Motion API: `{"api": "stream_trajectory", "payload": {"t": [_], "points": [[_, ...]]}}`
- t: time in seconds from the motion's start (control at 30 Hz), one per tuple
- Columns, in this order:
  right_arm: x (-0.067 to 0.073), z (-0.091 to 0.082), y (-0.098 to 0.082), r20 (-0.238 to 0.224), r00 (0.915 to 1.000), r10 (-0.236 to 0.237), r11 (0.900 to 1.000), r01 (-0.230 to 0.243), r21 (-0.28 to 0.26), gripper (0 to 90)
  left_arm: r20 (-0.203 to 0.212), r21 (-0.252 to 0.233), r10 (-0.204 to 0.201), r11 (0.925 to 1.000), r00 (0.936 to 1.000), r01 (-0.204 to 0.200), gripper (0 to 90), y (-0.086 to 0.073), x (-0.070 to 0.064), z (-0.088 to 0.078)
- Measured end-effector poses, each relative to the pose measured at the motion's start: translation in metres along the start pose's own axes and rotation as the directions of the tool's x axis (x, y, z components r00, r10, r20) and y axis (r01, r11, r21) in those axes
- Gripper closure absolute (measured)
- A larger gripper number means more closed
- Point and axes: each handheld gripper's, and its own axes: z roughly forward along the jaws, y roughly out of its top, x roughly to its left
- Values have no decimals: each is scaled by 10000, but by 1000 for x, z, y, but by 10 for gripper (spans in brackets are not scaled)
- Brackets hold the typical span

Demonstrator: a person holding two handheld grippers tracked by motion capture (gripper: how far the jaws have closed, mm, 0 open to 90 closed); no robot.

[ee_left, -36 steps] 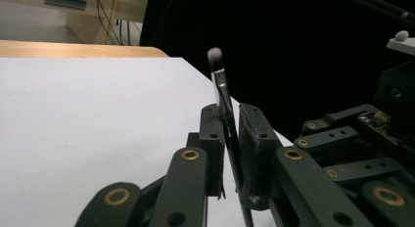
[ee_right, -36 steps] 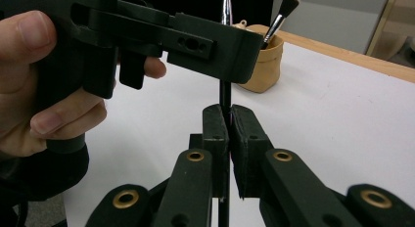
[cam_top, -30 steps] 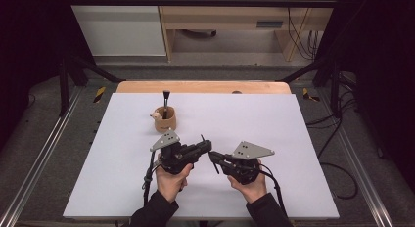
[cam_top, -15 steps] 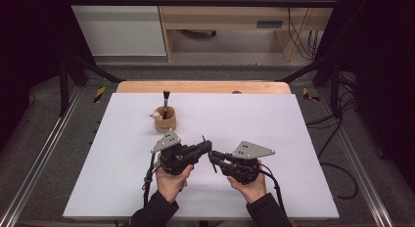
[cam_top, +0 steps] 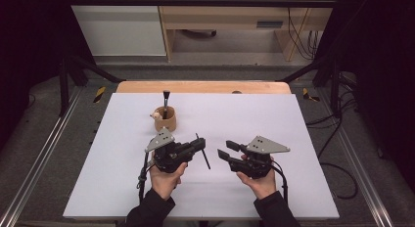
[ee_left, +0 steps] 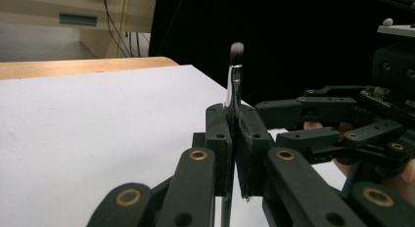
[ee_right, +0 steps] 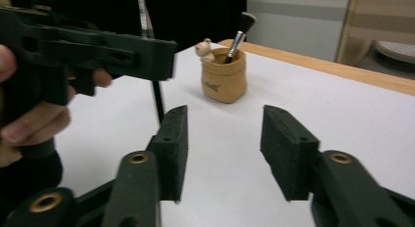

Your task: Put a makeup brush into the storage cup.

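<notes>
Black brush [ee_left: 235, 85]: looking light, thin, stiff in the handle, soft at the tip; standing upright over the white table [cam_top: 293, 119], near the tan cup [cam_top: 165, 120].
Grip spot: taking it mid-handle, sparing the bristles.
Left gripper [ee_left: 234, 139]: pressing together, pinching the brush handle.
Right gripper [ee_right: 224, 148]: having just been opening, standing spread, holding nothing.

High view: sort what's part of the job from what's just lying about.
In the job: small brush clamped in the left gripper; right gripper, jaws just opening, nothing between them; tan holder with another brush.
Lying about: cables, yellow-black clamps.
</notes>
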Motion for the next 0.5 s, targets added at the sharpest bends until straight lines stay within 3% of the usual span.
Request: {"api": "stream_trajectory", "payload": {"t": [0.23, 0.5], "points": [[-15, -6, -2, 855, 9959, 306, 9995, -314, 83, 316, -262, 31, 170, 9999, 9995, -169, 848, 4, 7, -8], [-32, -17, -4, 1622, 9858, 432, 9986, -478, 246, 188, -492, -5, 208, 9998, 9986, -208, 848, 9, 15, -16]]}}
